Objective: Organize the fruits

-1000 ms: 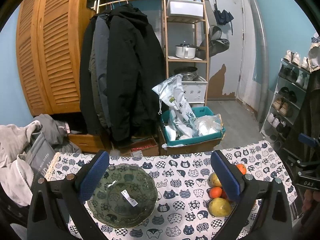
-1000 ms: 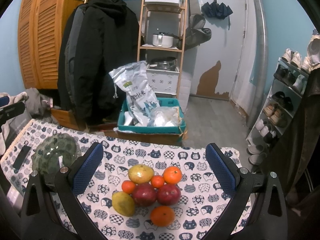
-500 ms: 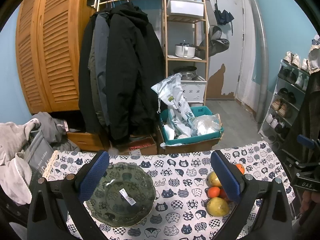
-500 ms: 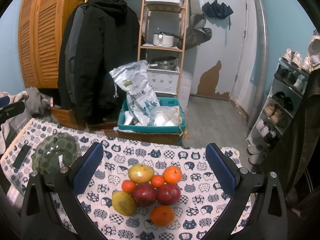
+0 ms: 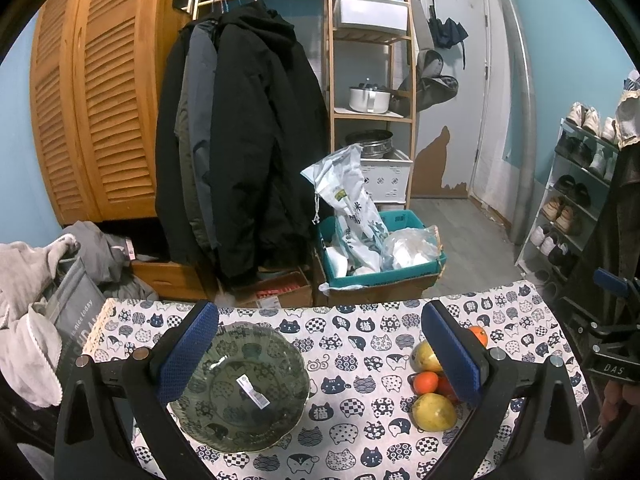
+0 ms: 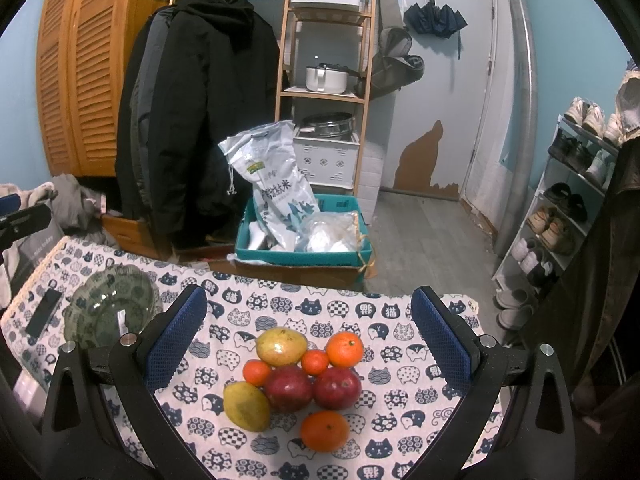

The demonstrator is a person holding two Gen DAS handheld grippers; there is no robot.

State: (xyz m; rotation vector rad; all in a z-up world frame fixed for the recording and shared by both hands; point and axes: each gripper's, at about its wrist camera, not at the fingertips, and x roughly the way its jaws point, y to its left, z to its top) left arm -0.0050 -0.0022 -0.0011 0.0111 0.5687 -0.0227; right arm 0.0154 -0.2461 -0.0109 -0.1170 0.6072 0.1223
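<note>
A green glass bowl with a white sticker inside sits on the cat-print tablecloth, under my open left gripper. The same bowl shows at the left of the right wrist view. A pile of fruit lies between the fingers of my open right gripper: two yellow-green mangoes, two red apples, and several oranges. In the left wrist view the pile lies at the right, partly hidden by the right finger. Both grippers hover above the table with nothing held.
A dark phone lies left of the bowl. Beyond the table's far edge stand a teal crate with a rice bag, hanging coats, a wooden shelf and a shoe rack. The other gripper shows at right.
The left wrist view has shifted slightly, so the bowl sits a little more to the right and lower between the fingers. The right gripper and the fruit stay as they were.
</note>
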